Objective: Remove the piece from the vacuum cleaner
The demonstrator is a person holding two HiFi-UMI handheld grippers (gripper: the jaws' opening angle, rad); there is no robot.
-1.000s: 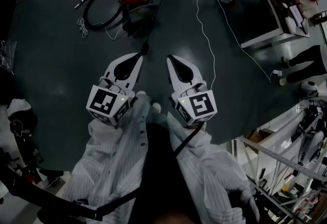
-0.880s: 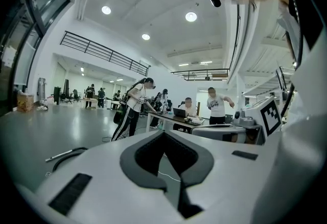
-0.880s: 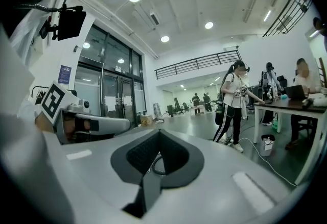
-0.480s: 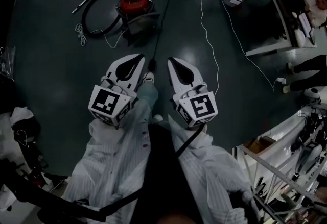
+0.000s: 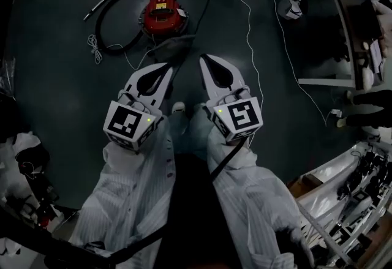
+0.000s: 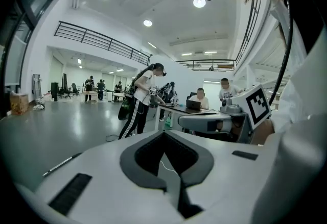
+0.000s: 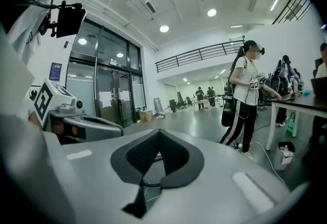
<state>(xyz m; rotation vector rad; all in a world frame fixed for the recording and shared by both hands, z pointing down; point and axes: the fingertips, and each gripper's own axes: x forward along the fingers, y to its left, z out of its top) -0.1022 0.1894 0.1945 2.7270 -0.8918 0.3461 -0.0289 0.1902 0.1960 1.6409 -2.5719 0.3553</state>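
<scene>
Red vacuum cleaner [image 5: 163, 16] w/ black hose [image 5: 103, 32] sits on floor [image 5: 61, 90], far left of centre; top label prob. too small to read. L gripper [image 5: 166, 69]: jaws closed, empty. R gripper [image 5: 206, 59]: same, both apart from vacuum cleaner.

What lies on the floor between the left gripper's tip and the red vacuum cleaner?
The head view shows only dark floor crossed by a thin cord between the left gripper and the vacuum cleaner.
</scene>
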